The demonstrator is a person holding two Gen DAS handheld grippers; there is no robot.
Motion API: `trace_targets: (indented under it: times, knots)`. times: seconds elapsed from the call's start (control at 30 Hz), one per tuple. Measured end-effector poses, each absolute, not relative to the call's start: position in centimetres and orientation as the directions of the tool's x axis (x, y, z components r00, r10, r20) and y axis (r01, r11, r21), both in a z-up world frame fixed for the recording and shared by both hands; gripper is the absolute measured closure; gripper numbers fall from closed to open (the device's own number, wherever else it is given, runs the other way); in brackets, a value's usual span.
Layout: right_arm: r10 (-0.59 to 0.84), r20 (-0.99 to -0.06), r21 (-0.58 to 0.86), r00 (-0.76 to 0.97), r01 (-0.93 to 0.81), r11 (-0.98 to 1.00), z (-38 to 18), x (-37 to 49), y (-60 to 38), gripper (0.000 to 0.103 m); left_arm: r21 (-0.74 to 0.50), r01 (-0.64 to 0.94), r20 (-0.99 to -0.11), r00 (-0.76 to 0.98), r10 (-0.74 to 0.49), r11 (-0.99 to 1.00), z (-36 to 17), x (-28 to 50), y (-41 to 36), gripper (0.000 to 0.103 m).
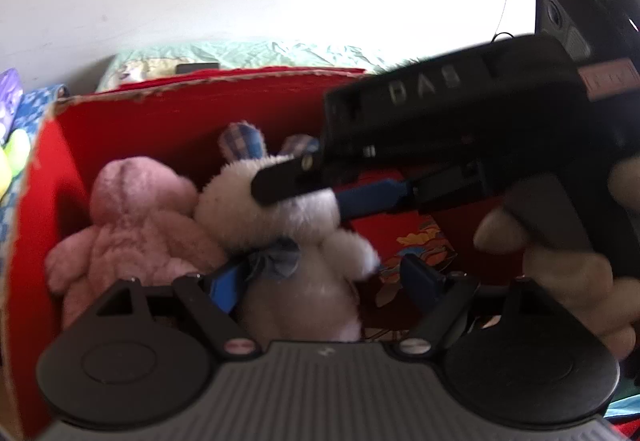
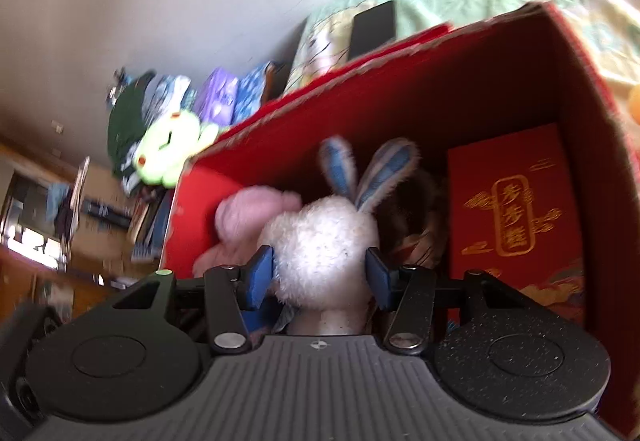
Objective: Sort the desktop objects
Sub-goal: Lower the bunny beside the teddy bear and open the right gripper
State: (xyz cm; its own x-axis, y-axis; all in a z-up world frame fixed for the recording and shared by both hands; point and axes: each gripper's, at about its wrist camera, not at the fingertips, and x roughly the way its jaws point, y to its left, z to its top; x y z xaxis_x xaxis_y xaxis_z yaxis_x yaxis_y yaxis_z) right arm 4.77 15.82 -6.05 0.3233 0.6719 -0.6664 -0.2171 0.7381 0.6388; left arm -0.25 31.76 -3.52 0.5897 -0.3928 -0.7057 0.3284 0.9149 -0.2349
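My right fingers (image 2: 320, 277) pinch the white bunny (image 2: 320, 253)'s head in the red box (image 2: 400, 89); left fingers (image 1: 320, 281) spread, pink plush (image 1: 136, 225) at nine o'clock.

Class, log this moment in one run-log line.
right tongs: closed on white bunny's head | left tongs: open around its body | pink plush: beside it | place: red box

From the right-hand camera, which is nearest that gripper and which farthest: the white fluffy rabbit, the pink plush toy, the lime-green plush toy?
1. White fluffy rabbit: head between the right gripper fingers.
2. Pink plush toy: just left, behind the rabbit, inside the red cardboard box.
3. Lime-green plush toy: outside the box, far left.
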Motion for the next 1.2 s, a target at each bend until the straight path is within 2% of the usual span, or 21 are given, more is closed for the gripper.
trace_targets:
  times: [0.2, 0.33, 0.43, 0.7, 0.97, 1.2]
  knots:
    - [0.686, -0.668, 0.681, 0.289, -0.136, 0.72, -7.6, 5.2, 15.5, 0.046, -0.248, 0.31, -0.698, 0.6, -0.391, 0.918, -3.5, -0.4, 31.8, 0.018]
    - [0.658, -0.681, 0.635, 0.322, -0.189, 0.749, -6.7, 4.6, 15.8, 0.041, -0.229, 0.305, -0.707, 0.601, -0.374, 0.924, -3.4, -0.3, 31.1, 0.018]
    - [0.64, -0.684, 0.613, 0.351, -0.199, 0.765, -6.1, 4.3, 15.8, 0.04, -0.221, 0.295, -0.715, 0.6, -0.36, 0.93, -3.3, -0.1, 30.8, 0.018]
    - [0.611, -0.661, 0.602, 0.436, -0.178, 0.779, -5.3, 3.7, 14.6, 0.042, -0.218, 0.245, -0.725, 0.607, -0.325, 0.945, -2.7, -0.5, 30.2, 0.018]
    - [0.569, -0.682, 0.548, 0.458, -0.195, 0.814, -4.9, 2.4, 14.2, 0.046, -0.185, 0.195, -0.738, 0.62, -0.267, 0.963, -2.2, -1.1, 30.2, 0.012]
    - [0.561, -0.679, 0.533, 0.473, -0.208, 0.82, -4.9, 1.0, 13.9, 0.048, -0.17, 0.142, -0.741, 0.634, -0.221, 0.975, -1.9, -0.3, 29.6, 0.012]
